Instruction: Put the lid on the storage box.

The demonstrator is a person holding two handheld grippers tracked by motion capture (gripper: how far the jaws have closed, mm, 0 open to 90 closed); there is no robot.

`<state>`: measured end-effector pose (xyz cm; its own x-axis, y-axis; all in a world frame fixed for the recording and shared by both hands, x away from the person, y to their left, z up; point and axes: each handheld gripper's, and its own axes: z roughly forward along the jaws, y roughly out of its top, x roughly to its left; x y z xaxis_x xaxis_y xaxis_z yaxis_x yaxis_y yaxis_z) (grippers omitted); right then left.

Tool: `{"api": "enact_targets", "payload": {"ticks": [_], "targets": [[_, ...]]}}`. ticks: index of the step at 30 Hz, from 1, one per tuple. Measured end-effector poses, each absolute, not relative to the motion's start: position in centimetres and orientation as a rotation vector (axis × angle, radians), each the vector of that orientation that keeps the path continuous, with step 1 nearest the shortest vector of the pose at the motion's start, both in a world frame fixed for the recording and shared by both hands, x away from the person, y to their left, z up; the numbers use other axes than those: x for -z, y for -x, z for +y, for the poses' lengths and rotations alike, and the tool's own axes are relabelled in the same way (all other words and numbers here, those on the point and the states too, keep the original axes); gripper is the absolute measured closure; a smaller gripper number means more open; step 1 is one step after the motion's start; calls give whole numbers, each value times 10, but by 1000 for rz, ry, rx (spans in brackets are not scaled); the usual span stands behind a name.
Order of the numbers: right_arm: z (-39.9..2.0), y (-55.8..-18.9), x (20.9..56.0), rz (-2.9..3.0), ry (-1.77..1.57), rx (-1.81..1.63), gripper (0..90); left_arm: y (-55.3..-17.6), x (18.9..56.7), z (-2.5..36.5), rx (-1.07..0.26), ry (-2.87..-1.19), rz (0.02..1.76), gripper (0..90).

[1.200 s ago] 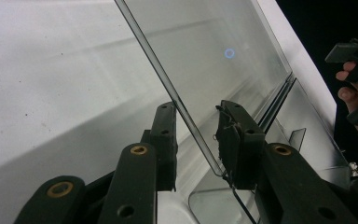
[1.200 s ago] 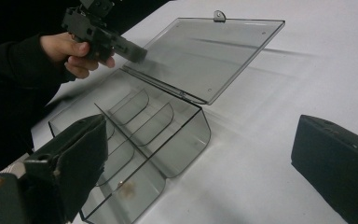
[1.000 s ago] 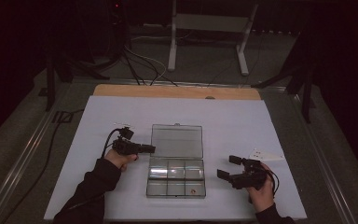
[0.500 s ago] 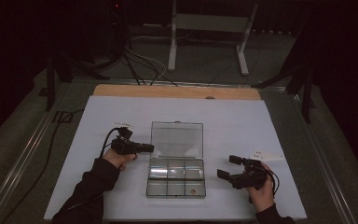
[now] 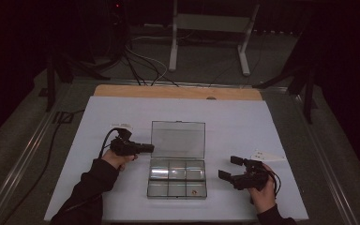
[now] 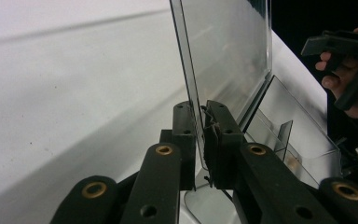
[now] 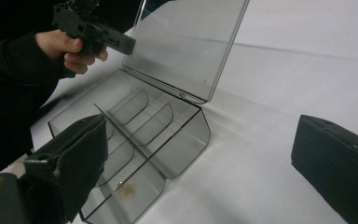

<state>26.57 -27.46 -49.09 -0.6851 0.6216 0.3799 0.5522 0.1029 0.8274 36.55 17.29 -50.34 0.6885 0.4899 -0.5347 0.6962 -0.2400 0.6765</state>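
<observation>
A clear plastic compartment box [image 5: 176, 180] sits mid-table with its lid [image 5: 178, 139] standing upright. My left gripper [image 5: 150, 148] is shut on the lid's left edge; in the left gripper view the jaws pinch the thin lid [image 6: 228, 51] edge between them at my left gripper [image 6: 199, 140]. My right gripper [image 5: 228, 167] is held open just right of the box, touching nothing. In the right gripper view my right gripper [image 7: 200, 158] has its jaws wide apart, facing the box [image 7: 135, 135] and lid [image 7: 191, 46]. A small brownish item [image 7: 121, 186] lies in a near compartment.
The box stands on a white table cover [image 5: 262, 122] with a wooden strip [image 5: 178, 91] along the back. A white paper slip [image 5: 267, 155] lies beside the right hand. The left gripper's cable [image 5: 108, 138] loops on the table.
</observation>
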Motion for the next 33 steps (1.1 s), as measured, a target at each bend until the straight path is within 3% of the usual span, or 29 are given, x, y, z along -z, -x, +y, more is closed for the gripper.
{"api": "enact_targets", "payload": {"ticks": [33], "targets": [[-271, -265, 489, 2290, -1203, -1658, 35, -348, 498, 172, 65, -1932, 755, 886]]}}
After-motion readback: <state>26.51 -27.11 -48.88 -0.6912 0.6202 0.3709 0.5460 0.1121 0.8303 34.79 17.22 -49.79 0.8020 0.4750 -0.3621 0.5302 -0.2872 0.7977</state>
